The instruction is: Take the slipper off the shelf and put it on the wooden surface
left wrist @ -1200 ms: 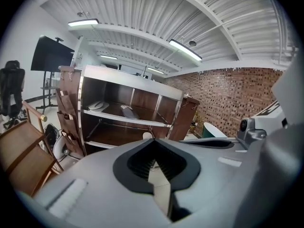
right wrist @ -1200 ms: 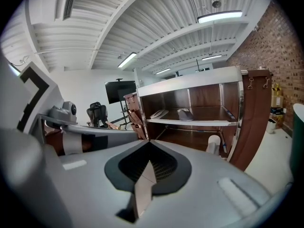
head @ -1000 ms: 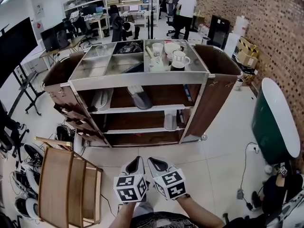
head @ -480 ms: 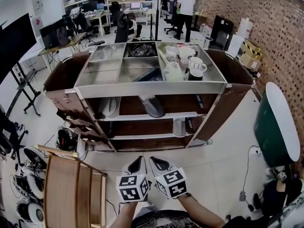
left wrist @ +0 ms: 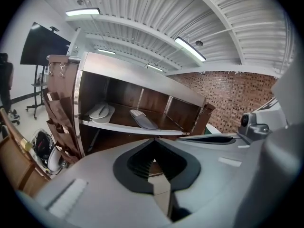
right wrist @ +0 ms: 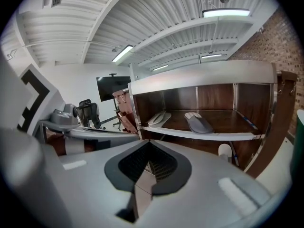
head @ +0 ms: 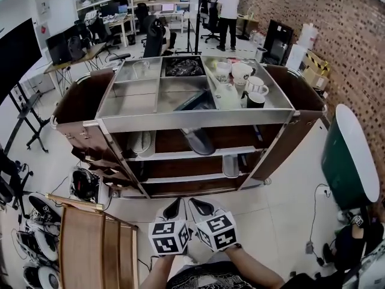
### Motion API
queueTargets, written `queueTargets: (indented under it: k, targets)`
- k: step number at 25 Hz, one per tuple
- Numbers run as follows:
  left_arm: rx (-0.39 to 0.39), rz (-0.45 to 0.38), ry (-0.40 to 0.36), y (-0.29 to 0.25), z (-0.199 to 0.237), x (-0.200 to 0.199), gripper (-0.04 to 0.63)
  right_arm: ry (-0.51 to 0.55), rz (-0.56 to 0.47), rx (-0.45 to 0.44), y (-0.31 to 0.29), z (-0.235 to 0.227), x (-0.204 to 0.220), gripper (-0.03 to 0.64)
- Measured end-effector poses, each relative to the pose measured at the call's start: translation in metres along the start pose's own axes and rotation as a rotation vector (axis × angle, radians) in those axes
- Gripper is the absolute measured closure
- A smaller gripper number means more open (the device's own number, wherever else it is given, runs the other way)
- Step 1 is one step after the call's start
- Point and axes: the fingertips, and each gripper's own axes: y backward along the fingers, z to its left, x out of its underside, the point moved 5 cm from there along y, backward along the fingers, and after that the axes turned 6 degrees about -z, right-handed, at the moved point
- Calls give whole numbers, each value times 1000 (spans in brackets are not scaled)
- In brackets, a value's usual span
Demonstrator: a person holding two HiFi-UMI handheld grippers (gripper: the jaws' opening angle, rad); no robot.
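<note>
A grey slipper (head: 198,140) lies on the upper shelf of a steel-topped cart (head: 192,119), with a white pair (head: 141,142) to its left. The gripper views show the same grey slipper (left wrist: 142,119) (right wrist: 198,122) well ahead of the jaws. A slatted wooden surface (head: 96,248) stands on the floor at the lower left. My left gripper (head: 174,208) and right gripper (head: 198,208) hang side by side low in front of the cart, far from the shelf. Both are shut with nothing between the jaws.
Mugs (head: 246,80) and trays crowd the cart's top. Another white slipper (head: 230,164) sits on the lower shelf. Shoes (head: 42,212) lie on the floor at left. A green and white object (head: 352,155) and a brick wall stand right. People stand at the back.
The cart now sits a bit lower and larger in the head view, as the view has drawn nearer. Both grippers stay shut together at the bottom.
</note>
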Motion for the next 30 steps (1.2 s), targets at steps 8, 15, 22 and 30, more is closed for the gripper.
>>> queueTargets:
  k: [8, 15, 22, 30]
  targets:
    - [26, -3, -15, -23, 4, -11, 589, 0, -20, 16, -18, -17, -10, 617]
    - [11, -20, -34, -53, 7, -27, 589, 12, -43, -9, -42, -42, -26, 609]
    - [-4, -12, -49, -92, 6, -36, 589, 22, -39, -27, -69, -77, -40, 600]
    - [-21, -14, -35, -133, 7, -44, 589, 32, -12, -32, -96, -120, -43, 595]
